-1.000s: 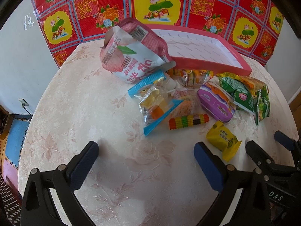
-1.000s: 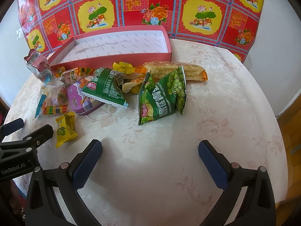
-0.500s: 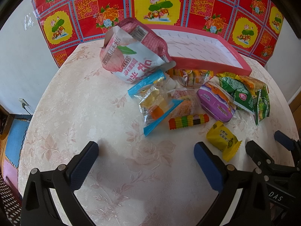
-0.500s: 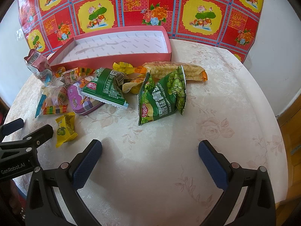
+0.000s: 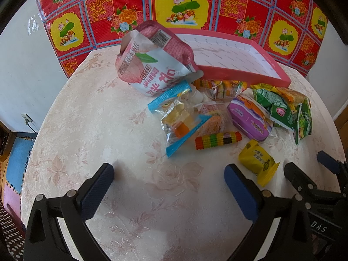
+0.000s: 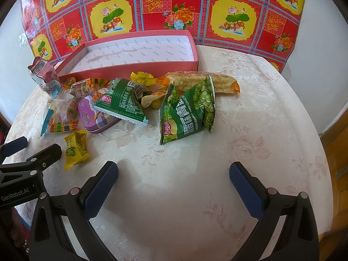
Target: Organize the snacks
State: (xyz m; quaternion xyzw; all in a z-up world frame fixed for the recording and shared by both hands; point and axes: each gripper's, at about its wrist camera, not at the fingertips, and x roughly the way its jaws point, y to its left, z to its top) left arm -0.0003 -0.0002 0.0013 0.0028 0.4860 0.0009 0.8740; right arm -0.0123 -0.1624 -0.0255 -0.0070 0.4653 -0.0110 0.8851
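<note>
A shallow pink box [image 6: 134,67] [image 5: 239,74] lies at the back of the round table, with nothing inside. In front of it sprawls a pile of snacks: a pink-and-white peach bag [image 5: 152,65], a clear jelly pack with blue edges [image 5: 180,121], a striped candy roll [image 5: 217,140], a purple tin [image 5: 250,117] [image 6: 95,115], a green pea bag [image 6: 189,111], a green wedge pack [image 6: 121,102], an orange cracker pack [image 6: 204,81] and a small yellow pack [image 6: 76,149] [image 5: 257,162]. My left gripper [image 5: 169,178] and right gripper [image 6: 174,176] both stand open over bare tablecloth, short of the pile, holding nothing.
The table [image 6: 261,130] has a pale floral cloth and a rounded edge close on all sides. A red and yellow patterned sheet [image 6: 174,8] hangs behind it. Each gripper's body shows at the edge of the other's view.
</note>
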